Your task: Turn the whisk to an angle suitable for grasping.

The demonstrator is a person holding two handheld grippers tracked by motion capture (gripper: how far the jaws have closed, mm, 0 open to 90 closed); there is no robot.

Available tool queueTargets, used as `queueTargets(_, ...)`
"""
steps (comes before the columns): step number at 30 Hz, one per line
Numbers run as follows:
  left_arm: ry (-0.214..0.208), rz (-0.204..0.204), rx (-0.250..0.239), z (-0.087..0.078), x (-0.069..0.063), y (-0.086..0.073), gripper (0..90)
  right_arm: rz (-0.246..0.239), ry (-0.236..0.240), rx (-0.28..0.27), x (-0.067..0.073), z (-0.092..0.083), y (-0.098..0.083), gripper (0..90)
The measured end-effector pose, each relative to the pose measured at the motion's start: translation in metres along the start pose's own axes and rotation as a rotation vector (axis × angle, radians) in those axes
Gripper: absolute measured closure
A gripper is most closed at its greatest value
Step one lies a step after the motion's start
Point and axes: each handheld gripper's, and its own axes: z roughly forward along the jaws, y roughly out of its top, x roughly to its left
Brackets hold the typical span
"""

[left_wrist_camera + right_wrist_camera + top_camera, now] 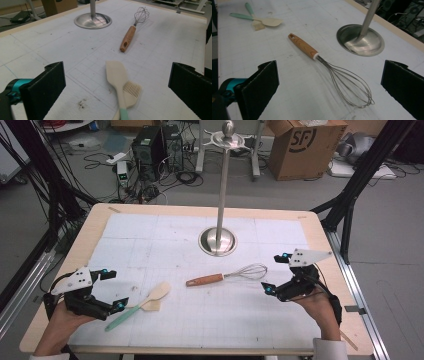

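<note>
A whisk with a wooden handle and wire loops lies mid-table, handle to the left. A cream spatula with a mint handle lies at the front left, crossed over a small cream-headed brush. My left gripper stands open just left of the spatula, nothing between its pads. In the left gripper view the spatula and brush lie ahead between the wide jaws of the left gripper. My right gripper is open just right of the whisk's wires; the right gripper faces the whisk.
A tall metal stand with a round base and a ball-topped pole rises at the table's middle back. A white gridded mat covers the wooden table. Cardboard boxes, cables and black frame legs are on the floor beyond.
</note>
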Motion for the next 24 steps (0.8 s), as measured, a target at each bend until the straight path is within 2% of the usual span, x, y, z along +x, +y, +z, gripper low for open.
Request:
queueTargets(1, -0.003, 0.0, 0.001, 0.001, 0.0, 0.0, 1.7, -0.021, 0.017, 0.027, -0.002, 0.005, 0.007, 0.4)
queueTargets(8, -0.01, -0.005, -0.001, 0.001, 0.001, 0.001, 1.7, -0.095, 0.092, 0.085, -0.007, 0.025, 0.029, 0.4)
queueTargets(12, -0.013, 0.002, -0.002, 0.001, 0.0, 0.002, 1.6, -0.145, 0.144, 0.129, -0.009, 0.043, 0.041, 0.4)
queueTargets(18, -0.03, 0.009, -0.006, 0.0, 0.0, 0.003, 1.7, -0.213, 0.226, 0.167, -0.008, 0.071, 0.06, 0.4)
queueTargets(24, -0.053, 0.013, -0.02, -0.001, -0.001, 0.003, 1.7, -0.245, 0.254, 0.264, -0.007, 0.101, 0.069, 0.5)
